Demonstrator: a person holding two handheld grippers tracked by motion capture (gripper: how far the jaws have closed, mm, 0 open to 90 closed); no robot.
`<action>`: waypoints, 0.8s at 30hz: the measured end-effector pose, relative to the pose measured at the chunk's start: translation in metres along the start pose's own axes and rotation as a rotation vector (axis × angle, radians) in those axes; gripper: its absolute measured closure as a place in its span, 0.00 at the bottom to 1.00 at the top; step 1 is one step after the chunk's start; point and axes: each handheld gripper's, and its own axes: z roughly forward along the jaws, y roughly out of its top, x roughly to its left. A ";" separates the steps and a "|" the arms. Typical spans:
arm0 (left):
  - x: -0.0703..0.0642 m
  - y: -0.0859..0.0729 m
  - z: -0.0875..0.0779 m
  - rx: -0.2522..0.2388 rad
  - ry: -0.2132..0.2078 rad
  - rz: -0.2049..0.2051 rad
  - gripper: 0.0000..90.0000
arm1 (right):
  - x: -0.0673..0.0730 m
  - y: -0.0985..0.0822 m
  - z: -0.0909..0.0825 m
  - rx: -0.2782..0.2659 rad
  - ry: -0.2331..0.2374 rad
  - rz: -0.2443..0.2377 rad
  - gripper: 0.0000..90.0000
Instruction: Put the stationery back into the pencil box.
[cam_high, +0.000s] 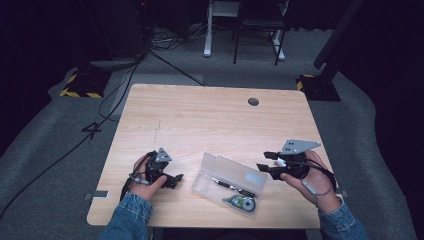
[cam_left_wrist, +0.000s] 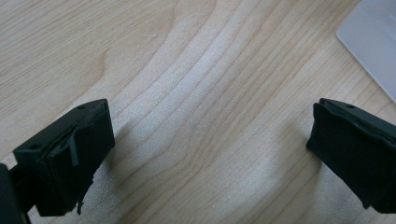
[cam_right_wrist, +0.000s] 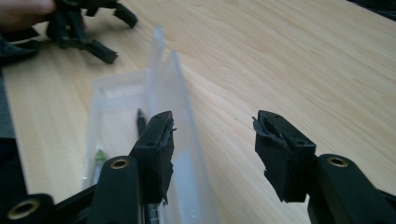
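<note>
- The clear plastic case (cam_high: 230, 184) lies open near the desk's (cam_high: 210, 120) front edge — between both grippers.
- Left gripper (cam_high: 172, 181) and right gripper (cam_high: 264, 161) — jaws apart, empty, flanking it, likely ready to reach in.

Open clear case (cam_high: 230, 182) between both hands; bare table (cam_high: 210, 120) beyond.

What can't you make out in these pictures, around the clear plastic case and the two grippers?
- Contents of the clear plastic case: in the high view too small to name beyond a dark pen-like thing and a round greenish thing.
- In the right gripper view, the case's raised lid blurs them, and the right gripper covers the near end.
- In the left gripper view, the frame edge cuts off the case beyond the left gripper.
</note>
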 end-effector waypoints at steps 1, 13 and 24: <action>0.000 0.000 0.000 0.000 -0.001 0.001 0.01 | 0.000 0.000 0.000 0.000 0.000 0.000 0.52; 0.000 0.000 0.000 0.001 -0.002 0.003 0.01 | -0.039 -0.020 -0.013 0.076 -0.134 0.102 0.51; 0.000 0.001 0.000 0.000 -0.002 0.002 0.00 | -0.070 -0.047 -0.016 0.213 -0.181 0.220 0.51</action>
